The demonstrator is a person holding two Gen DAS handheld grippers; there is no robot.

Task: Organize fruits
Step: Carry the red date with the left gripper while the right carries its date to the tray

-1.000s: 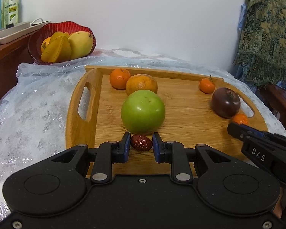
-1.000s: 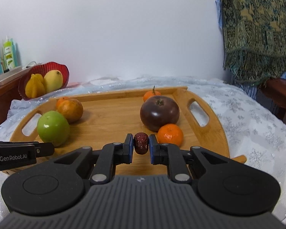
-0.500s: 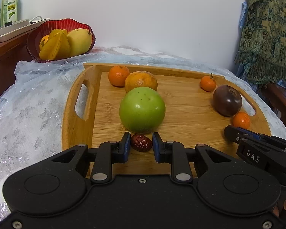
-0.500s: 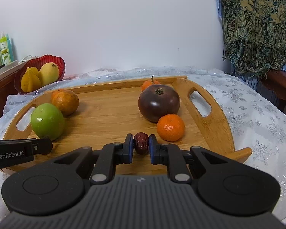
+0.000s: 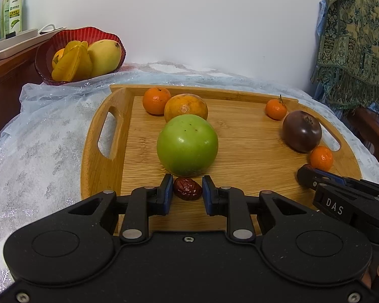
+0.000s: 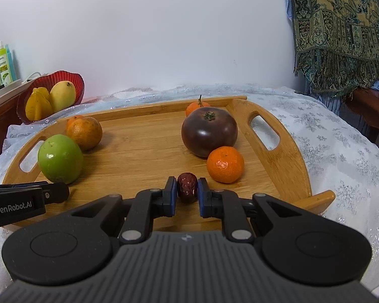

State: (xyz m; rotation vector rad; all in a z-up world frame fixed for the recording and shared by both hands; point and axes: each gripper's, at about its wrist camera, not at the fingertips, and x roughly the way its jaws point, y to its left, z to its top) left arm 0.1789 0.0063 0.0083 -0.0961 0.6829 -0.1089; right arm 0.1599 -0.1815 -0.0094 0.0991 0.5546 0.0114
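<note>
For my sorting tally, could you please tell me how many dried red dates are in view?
2. One wrinkled dark-red date sits between the left claw fingers in front of the round green apple; the other date is pinched in the right claw beside a small orange mandarin. More could be hidden.

Honey-brown bamboo tray [image 5: 98,176], green apple [image 5: 187,145], dark purple tomato [image 6: 209,131], orange tangerine [image 6: 224,164], wrinkled dark red date [image 5: 187,188], red ribbed bowl [image 5: 44,58], yellow mango [image 5: 104,55], white snowflake-patterned cloth [image 6: 341,156], green-gold paisley shawl [image 6: 338,30].
</note>
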